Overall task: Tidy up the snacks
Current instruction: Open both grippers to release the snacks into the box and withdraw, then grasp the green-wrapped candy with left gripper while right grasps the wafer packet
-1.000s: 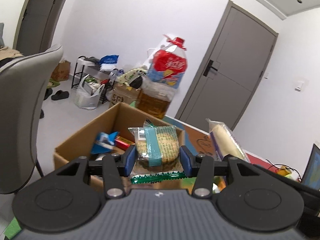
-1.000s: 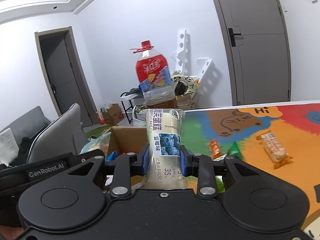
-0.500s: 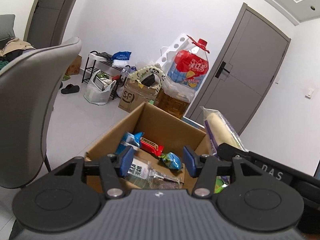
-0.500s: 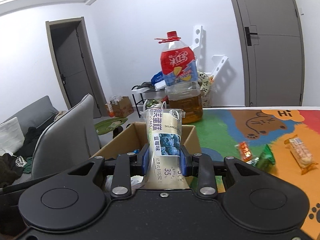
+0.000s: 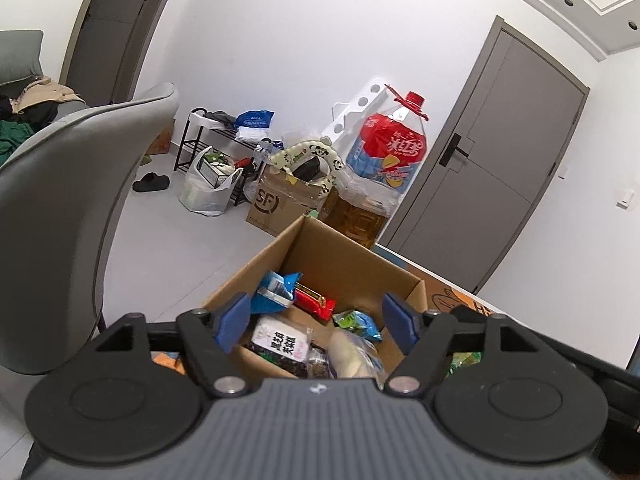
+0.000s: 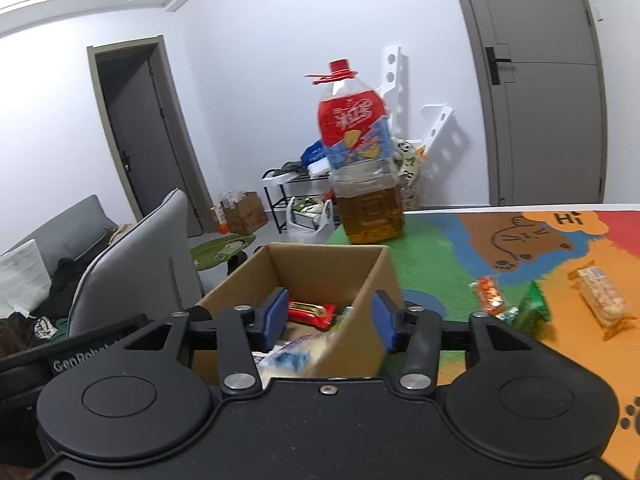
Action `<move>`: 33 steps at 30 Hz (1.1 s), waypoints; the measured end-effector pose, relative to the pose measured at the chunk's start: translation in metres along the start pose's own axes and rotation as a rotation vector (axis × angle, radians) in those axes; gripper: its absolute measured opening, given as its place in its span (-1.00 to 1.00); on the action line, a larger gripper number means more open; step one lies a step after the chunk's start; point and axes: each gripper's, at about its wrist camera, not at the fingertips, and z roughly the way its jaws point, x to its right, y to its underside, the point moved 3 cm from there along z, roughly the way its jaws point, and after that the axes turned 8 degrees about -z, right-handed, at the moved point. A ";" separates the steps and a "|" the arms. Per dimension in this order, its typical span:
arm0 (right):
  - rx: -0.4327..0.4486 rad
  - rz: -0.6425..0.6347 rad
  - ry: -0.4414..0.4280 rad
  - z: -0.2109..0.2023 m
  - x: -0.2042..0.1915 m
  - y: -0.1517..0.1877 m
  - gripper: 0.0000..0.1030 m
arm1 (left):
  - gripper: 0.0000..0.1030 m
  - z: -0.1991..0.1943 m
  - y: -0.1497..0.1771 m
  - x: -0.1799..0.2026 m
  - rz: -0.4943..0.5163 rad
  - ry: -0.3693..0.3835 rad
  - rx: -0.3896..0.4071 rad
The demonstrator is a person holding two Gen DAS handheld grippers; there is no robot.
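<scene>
Room: white walls, grey doors (image 5: 496,160), grey floor; grey upholstered chair (image 5: 60,208) left of the bench; black shoe rack (image 5: 212,148) with bags and a brown SF carton (image 5: 276,204) against the far wall.
Bench: covered by a colourful cartoon bear mat (image 6: 520,240) in green, blue, orange and red, with "Hi" printed on it.
Box: open brown cardboard box (image 5: 344,256) at the bench's edge nearest the chair, just in front of a large clear oil jug with red label and red cap (image 6: 360,160).
Box contents: red snack bar (image 5: 316,300), blue packet (image 5: 276,292), green packet (image 5: 356,320), black-and-white labelled pack (image 5: 280,340), pale bread roll in clear wrap (image 5: 352,356), all loose inside.
Left claw (image 5: 316,322): blue pads spread wide, nothing between them, hovering over the box's near side. Change: a second ago it gripped a round cake in clear wrap with a green band; that was already gone half a second ago.
Right claw (image 6: 332,320): pads apart, empty, over the box's right wall. Change: half a second ago it gripped the blueberry-printed bread pack upright; now a blurred pale pack with blue print (image 6: 292,354) lies in the box under it.
Left on mat: orange-red snack packet (image 6: 490,296), green packet (image 6: 532,312), peanut brittle bar in clear wrap (image 6: 602,300), well apart from the box, to its right.
</scene>
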 end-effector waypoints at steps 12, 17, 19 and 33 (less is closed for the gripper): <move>-0.009 0.055 0.062 -0.027 0.050 0.019 0.59 | 0.71 0.004 0.019 0.029 0.048 -0.006 -0.019; 0.004 0.079 0.093 -0.039 0.069 0.024 0.75 | 0.73 0.004 0.026 0.045 0.077 0.014 -0.029; 0.012 0.086 0.107 -0.043 0.076 0.026 0.81 | 0.73 0.005 0.030 0.054 0.096 0.023 -0.030; 0.015 0.185 0.127 -0.057 0.125 0.047 0.87 | 0.74 0.016 0.062 0.097 0.181 0.064 -0.078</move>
